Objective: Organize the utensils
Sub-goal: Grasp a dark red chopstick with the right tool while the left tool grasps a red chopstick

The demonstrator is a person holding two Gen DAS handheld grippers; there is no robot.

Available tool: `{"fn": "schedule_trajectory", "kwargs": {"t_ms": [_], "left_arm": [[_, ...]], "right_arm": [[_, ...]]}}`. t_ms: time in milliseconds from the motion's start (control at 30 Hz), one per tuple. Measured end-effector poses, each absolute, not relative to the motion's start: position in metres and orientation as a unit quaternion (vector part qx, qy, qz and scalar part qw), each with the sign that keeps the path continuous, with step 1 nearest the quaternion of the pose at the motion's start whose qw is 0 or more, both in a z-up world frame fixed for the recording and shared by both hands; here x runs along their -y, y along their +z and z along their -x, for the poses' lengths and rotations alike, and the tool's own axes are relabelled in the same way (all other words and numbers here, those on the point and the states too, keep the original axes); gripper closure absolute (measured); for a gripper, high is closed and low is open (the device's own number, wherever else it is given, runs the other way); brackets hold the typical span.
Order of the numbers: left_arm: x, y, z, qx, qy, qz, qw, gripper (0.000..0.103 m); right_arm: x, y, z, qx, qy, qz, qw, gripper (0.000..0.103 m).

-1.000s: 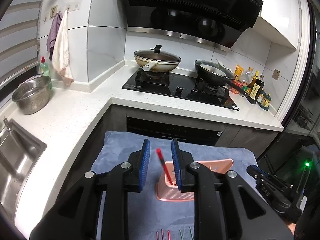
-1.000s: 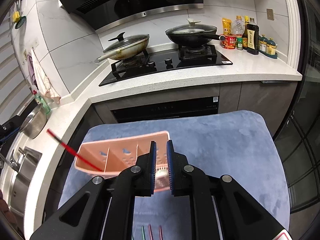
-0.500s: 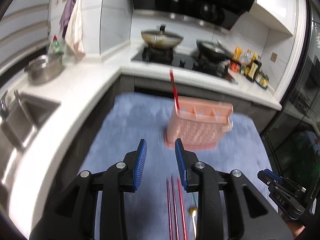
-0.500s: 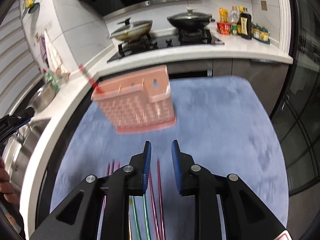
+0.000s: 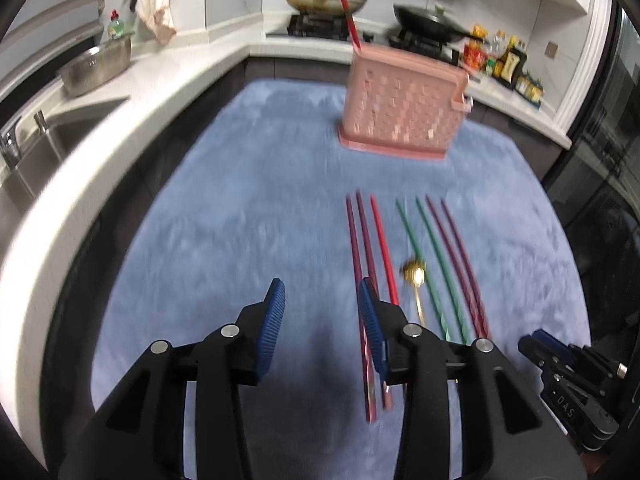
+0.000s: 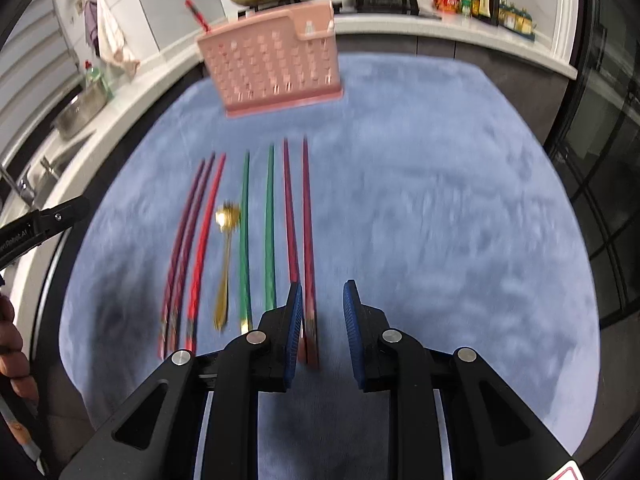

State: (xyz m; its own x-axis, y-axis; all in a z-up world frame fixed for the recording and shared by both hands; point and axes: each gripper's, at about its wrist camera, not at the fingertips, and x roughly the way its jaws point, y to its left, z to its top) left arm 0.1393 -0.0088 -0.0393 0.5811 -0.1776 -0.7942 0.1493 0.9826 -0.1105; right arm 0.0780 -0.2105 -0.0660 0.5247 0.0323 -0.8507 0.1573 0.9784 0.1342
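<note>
- The left gripper (image 5: 320,312) hovers low over the near part of a blue plush cloth (image 5: 248,216) that covers the worktop; its blue-padded fingers (image 5: 274,316) are spread apart with nothing between them.
- The right gripper (image 6: 322,316) hovers over the same blue cloth (image 6: 440,200), its blue-padded fingers (image 6: 354,320) also spread and holding nothing.
- A pink perforated plastic utensil basket (image 5: 404,108) stands upright at the far side of the cloth; in the right wrist view it (image 6: 272,64) sits far and left of centre.
- One red chopstick (image 5: 349,20) stands tilted in the left end compartment of the basket, its top poking well above the rim (image 6: 197,14).
- Loose utensils lie in a row on the cloth between basket and grippers, running near to far: two dark maroon chopsticks (image 6: 186,232), a red chopstick (image 6: 206,232), a small gold metal spoon (image 6: 226,248), two green chopsticks (image 6: 256,232) and two crimson chopsticks (image 6: 298,216).
- The near ends of the crimson pair lie just beside the right gripper's left finger.
- In the left wrist view the maroon pair (image 5: 360,248) runs under the right finger of the left gripper, and the gold spoon (image 5: 414,276) lies just to its right.
- Both views are motion-blurred.
- A white stone counter (image 5: 132,92) curves round the far and left sides.
</note>
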Motion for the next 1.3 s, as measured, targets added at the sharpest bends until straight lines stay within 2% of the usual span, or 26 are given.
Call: {"fn": "schedule_trajectory", "kwargs": {"t_ms": [267,1100,1300], "left_arm": [[0.010,-0.070,-0.117,-0.474,-0.093,0.013,0.876,0.066],[0.016,-0.089,-0.114,-0.494,-0.102,0.011,0.864,0.066],[0.018,-0.091,-0.113,-0.496,-0.105,0.011,0.862,0.060]], "right_arm": [[0.202,-0.091,-0.066,-0.501,-0.034,-0.093,0.860,0.081],[0.206,-0.103,-0.079,-0.501,-0.039,-0.087,0.860,0.083],[0.207,-0.108,-0.085,-0.506,-0.038,-0.089,0.857,0.086]]}}
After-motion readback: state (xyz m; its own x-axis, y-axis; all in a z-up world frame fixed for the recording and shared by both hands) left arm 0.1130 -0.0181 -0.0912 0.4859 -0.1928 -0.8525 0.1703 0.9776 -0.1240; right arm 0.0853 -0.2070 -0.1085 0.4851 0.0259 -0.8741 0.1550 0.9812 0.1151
